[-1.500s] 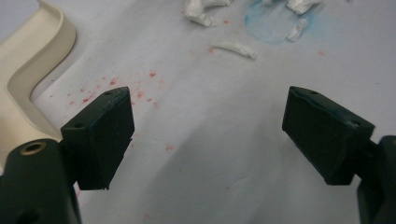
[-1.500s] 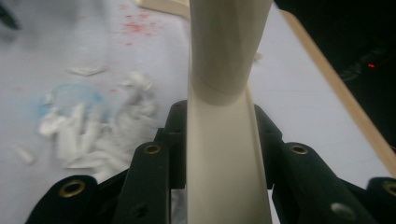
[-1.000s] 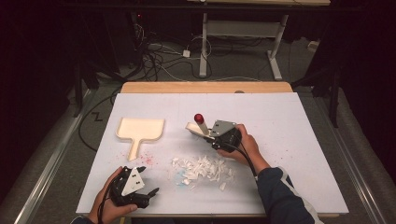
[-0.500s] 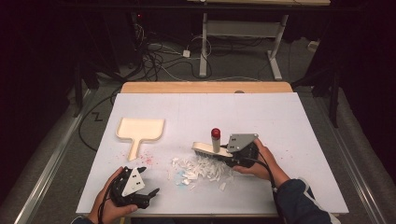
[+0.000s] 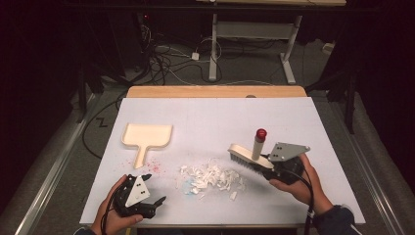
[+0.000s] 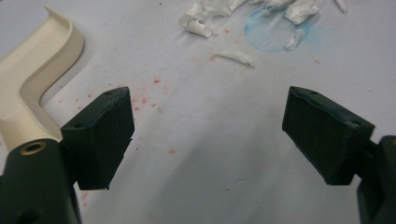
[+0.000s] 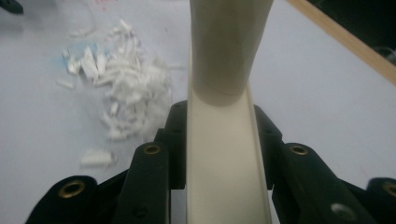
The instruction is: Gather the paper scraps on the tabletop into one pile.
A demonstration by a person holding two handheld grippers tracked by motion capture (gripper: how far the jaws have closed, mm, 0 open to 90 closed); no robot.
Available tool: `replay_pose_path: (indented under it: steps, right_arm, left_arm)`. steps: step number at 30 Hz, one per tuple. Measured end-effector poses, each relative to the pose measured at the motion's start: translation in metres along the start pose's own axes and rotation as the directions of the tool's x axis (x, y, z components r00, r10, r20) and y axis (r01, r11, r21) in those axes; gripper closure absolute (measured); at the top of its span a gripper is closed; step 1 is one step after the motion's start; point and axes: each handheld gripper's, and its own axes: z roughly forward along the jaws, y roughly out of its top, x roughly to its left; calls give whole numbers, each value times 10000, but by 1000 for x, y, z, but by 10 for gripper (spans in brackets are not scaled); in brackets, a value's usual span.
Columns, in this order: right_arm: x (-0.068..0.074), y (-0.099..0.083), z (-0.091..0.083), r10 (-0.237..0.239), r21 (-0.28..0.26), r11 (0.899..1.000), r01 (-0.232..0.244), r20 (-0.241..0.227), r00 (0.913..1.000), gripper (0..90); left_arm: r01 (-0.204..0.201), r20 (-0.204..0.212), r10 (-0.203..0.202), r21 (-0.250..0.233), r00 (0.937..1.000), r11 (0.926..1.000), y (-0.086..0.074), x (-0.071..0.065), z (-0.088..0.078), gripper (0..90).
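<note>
A cream brush point(image 5: 247, 155) with dark bristles and a red-capped upright handle hangs just right of a pile of white paper scraps point(image 5: 211, 177). My right gripper point(image 5: 270, 169) is shut on the brush's cream back point(image 7: 224, 163), which runs up between its jaws in the right gripper view, with the scraps point(image 7: 126, 93) to the left. A cream dustpan point(image 5: 146, 137) lies at the left of the white table point(image 5: 215, 117). My left gripper point(image 5: 154, 204) rests near the front left edge, open with nothing between its pads; its own view shows the dustpan handle point(image 6: 32, 88) beside its left jaw.
Red specks point(image 5: 154, 166) and a blue smudge point(image 5: 186, 188) mark the sheet near the scraps. A wooden strip point(image 5: 215, 91) edges the table's far side. Cables and desk legs point(image 5: 215, 44) lie on the floor beyond.
My right gripper has carried the brush from the middle of the table to the right, past the right end of the scrap pile. The left gripper has stayed put.
</note>
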Motion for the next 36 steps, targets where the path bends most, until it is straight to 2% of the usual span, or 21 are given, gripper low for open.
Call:
replay_pose_path:
  steps: [4,8,10,15,20,22,23,25,30,36]
  right_arm:
    - [8,-18,-12,0,963,9953,-54,566,9984,678]
    - [12,-30,-16,218,1348,9905,-286,519,9984,678]
    - [17,-30,-14,343,1422,9890,-400,423,9985,678]
    - [38,-15,3,-72,1551,9879,21,319,9995,678]
    - [51,5,23,-53,1202,9927,51,16,10000,678]
    - [52,12,28,88,912,9958,-79,-101,9999,678]
    - [52,16,30,256,581,9980,-248,-133,9996,678]
    - [51,21,31,288,333,9990,-287,-43,9996,678]
    - [44,19,19,400,-61,9992,-401,-158,9991,678]
    - [39,2,-15,186,-172,9997,-193,-412,9990,678]
  left_arm:
    - [-65,14,65,36,10000,10000,1,-1,1,161]
    - [-101,35,100,49,9999,9999,3,-1,3,161]
    - [-88,70,88,59,9999,9999,3,-1,4,161]
    - [-120,110,119,33,9999,9999,4,-1,5,161]
    - [-15,128,15,-29,9999,10000,4,0,5,161]
    - [-68,131,68,-15,9999,10000,4,0,5,161]
    - [-77,142,77,-19,9999,10000,4,0,5,161]
    - [-79,140,80,-27,9999,10000,4,0,5,161]
    - [-41,123,41,-23,9999,10000,4,0,5,161]
    - [-84,87,84,-17,9999,10000,4,-1,4,161]
